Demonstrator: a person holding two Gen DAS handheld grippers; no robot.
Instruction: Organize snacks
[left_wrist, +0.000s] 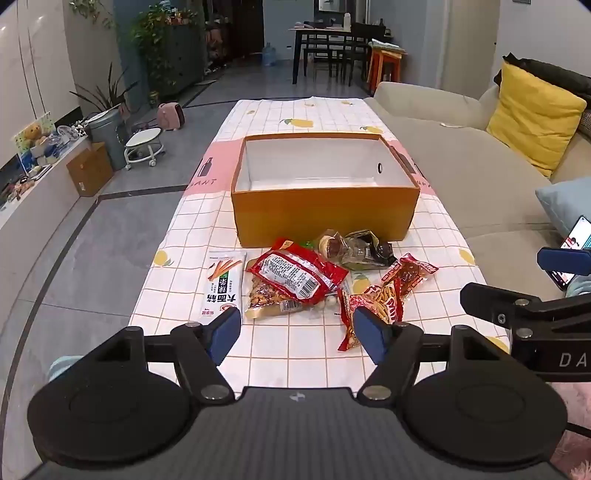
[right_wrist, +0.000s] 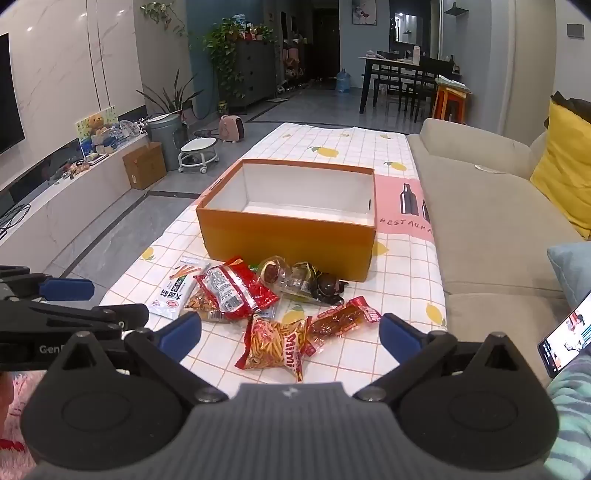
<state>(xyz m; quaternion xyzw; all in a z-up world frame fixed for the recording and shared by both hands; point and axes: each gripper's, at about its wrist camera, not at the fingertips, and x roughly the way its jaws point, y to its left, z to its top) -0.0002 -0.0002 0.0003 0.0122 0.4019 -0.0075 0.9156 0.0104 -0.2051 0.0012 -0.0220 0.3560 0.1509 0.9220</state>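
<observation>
Blue pads tip both of your grippers, and both sets of fingers stand wide apart with nothing between them. Your left gripper (left_wrist: 296, 329) hovers over the near edge of the counter (left_wrist: 258, 354), its fingers bracketing the closest packets. Your right gripper (right_wrist: 290, 334) hangs just beside it, facing the same heap.

Count six snacks in that one loose pile: one white noodle packet (left_wrist: 224, 283) on the left, one big red bag (left_wrist: 295, 271) overlapping a clear nut bag (left_wrist: 263, 298), one Mimi stick-snack bag (right_wrist: 275, 345), one red-edged jerky strip (right_wrist: 341, 320), and one crumpled clear-wrapped bundle (right_wrist: 301, 282) at the back. How many pieces that bundle holds, you cannot tell.

Just behind the pile sits one orange box (left_wrist: 325, 216), open-topped, white inside.
</observation>
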